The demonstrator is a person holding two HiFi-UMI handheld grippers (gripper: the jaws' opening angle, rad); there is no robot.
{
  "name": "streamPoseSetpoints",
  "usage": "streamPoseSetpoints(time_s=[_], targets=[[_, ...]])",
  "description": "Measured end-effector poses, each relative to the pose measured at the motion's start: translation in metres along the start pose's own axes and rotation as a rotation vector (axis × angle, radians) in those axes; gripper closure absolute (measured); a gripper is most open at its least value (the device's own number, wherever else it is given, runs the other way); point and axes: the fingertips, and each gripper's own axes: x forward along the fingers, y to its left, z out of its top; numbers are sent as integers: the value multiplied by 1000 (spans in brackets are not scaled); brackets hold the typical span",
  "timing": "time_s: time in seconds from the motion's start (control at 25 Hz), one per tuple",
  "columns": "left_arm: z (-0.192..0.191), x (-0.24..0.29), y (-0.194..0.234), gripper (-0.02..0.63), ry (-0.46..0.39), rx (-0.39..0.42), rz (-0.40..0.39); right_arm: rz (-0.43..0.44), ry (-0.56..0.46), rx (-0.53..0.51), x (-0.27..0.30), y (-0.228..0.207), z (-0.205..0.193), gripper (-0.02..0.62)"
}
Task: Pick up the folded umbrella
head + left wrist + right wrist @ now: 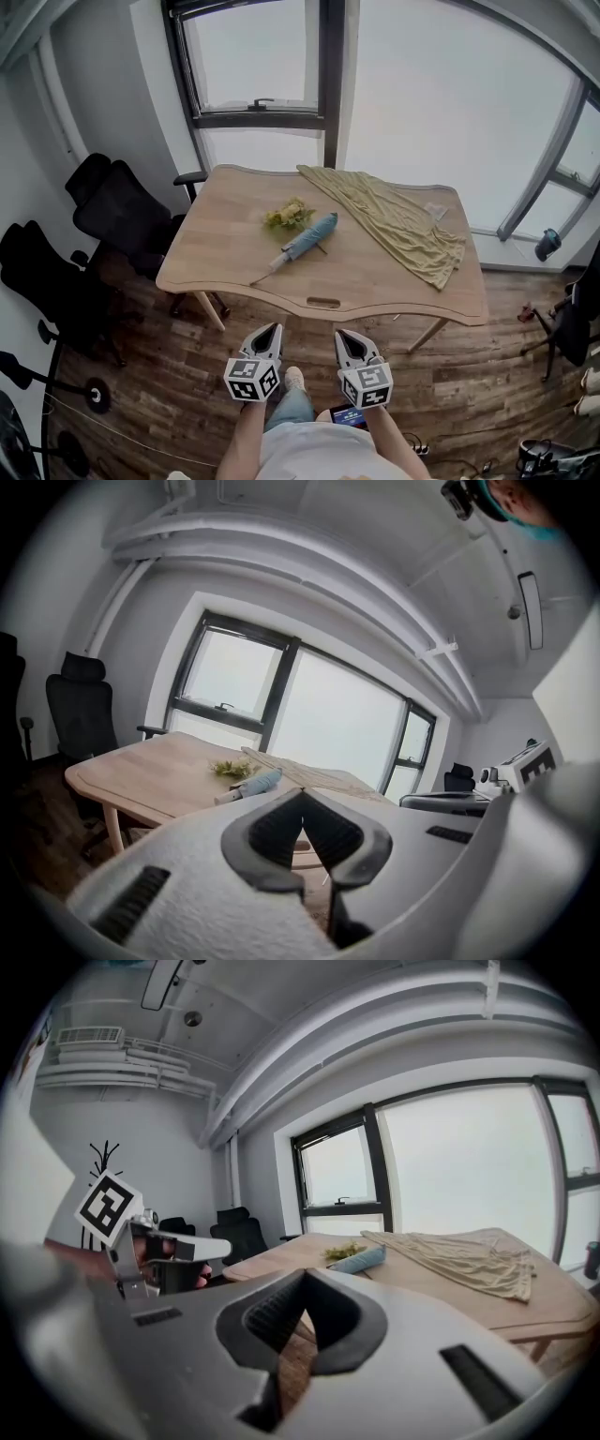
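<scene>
The folded umbrella lies on the wooden table, a little left of its middle. Its pale handle end points toward the near-left edge and its blue canopy runs toward the far right. Just beyond it on the far side sits a small bunch of yellow-green flowers, touching or nearly touching the fabric. A yellowish cloth is draped across the right part of the table, apart from the umbrella.

The person stands back from the near edge, holding both tools close to the body. The left gripper and right gripper hover side by side over the floor, short of the table and well apart from the umbrella. In each gripper view the jaw tips meet with nothing between them, so both are closed and empty. Both point roughly level toward the table, which suggests a ready pose before any reach.

The pickup looks not yet begun. The handle end, nearest and clear of the flowers, seems the easiest place to grasp.
</scene>
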Motion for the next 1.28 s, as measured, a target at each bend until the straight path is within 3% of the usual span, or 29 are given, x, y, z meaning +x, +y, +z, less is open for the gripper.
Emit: streamPoseSetpoints(time_s=[0.32,0.68,0.96,1.28], targets=[[3,48,12,586,-13,-34,-35,-5,20,27,36,-31,0,584],[22,168,57,586,50,-37,-54,-42,79,42,137,-104,16,584],[56,259,87,586,89,13,-95,-94,84,61,210,-153,47,584],[78,322,125,586,102,55,-142,-167,75,79,268,-186,59,584]])
